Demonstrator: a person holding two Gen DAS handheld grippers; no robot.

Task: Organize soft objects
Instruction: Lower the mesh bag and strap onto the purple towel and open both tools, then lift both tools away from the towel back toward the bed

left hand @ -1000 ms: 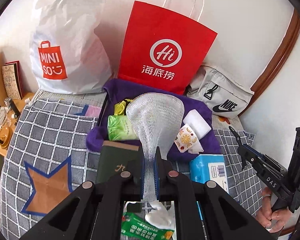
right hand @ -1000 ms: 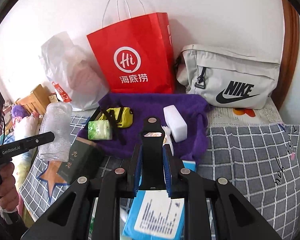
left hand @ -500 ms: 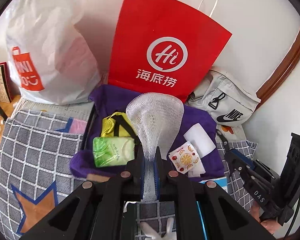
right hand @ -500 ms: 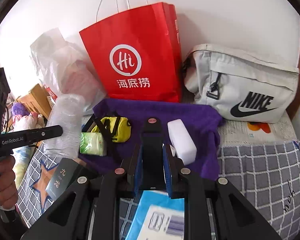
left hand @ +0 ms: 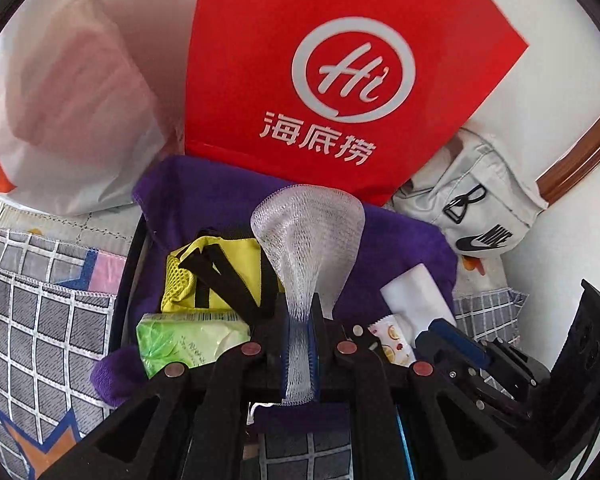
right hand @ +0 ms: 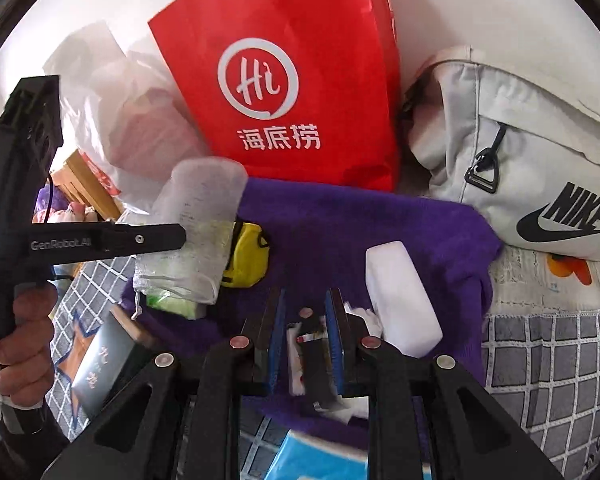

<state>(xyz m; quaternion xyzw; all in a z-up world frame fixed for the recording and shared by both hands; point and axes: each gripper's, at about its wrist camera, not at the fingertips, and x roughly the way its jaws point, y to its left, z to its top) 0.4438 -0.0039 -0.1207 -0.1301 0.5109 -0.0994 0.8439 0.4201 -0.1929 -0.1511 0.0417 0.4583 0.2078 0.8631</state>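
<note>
Pinching clear mesh sleeve [left hand: 306, 248], left gripper [left hand: 299, 320] clamped, right gripper [right hand: 305, 312] parted

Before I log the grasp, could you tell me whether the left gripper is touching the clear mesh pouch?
Touching: in the left wrist view the left gripper is shut on the clear mesh pouch, whose neck is pinched between both blue pads.

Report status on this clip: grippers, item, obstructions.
Left gripper shut on white mesh sleeve. Right gripper open, low over fruit-print wet-wipe sachet. White sponge block close beside, on purple towel.
</note>
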